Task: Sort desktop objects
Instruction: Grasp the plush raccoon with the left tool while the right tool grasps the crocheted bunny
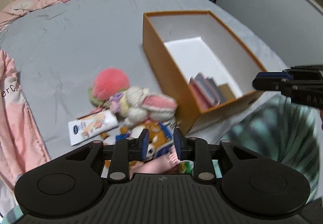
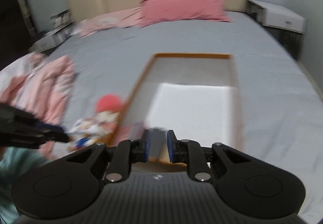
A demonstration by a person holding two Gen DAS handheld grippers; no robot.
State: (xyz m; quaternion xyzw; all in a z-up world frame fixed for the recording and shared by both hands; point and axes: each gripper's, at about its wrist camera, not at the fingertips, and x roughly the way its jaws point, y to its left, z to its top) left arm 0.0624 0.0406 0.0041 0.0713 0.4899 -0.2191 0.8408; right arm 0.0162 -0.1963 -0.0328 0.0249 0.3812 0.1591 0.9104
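The left tool [image 1: 160, 146] is hanging over a heap of toys on the grey bed [image 1: 70, 32], its fingers standing a little apart with nothing clamped between them. The right tool [image 2: 157, 148] is hovering over the near end of the orange box [image 1: 153, 58], its fingers likewise slightly apart and empty.

Sorting looks partly done. Inside the box, just ahead of the right tool, a few small books [image 1: 208, 90] are already standing on edge against the near wall; I count about four, though blur makes that uncertain. The rest of the box floor is showing bare.

Still left, just ahead of the left tool: one pink fluffy ball [image 1: 111, 82], one knitted rabbit [image 1: 145, 104], one orange plush toy [image 1: 156, 137] directly under the fingers, and one white packet [image 1: 92, 128] slightly to the left. More may be lying hidden under the heap. All of these are sitting to the left of the box, close beside it.
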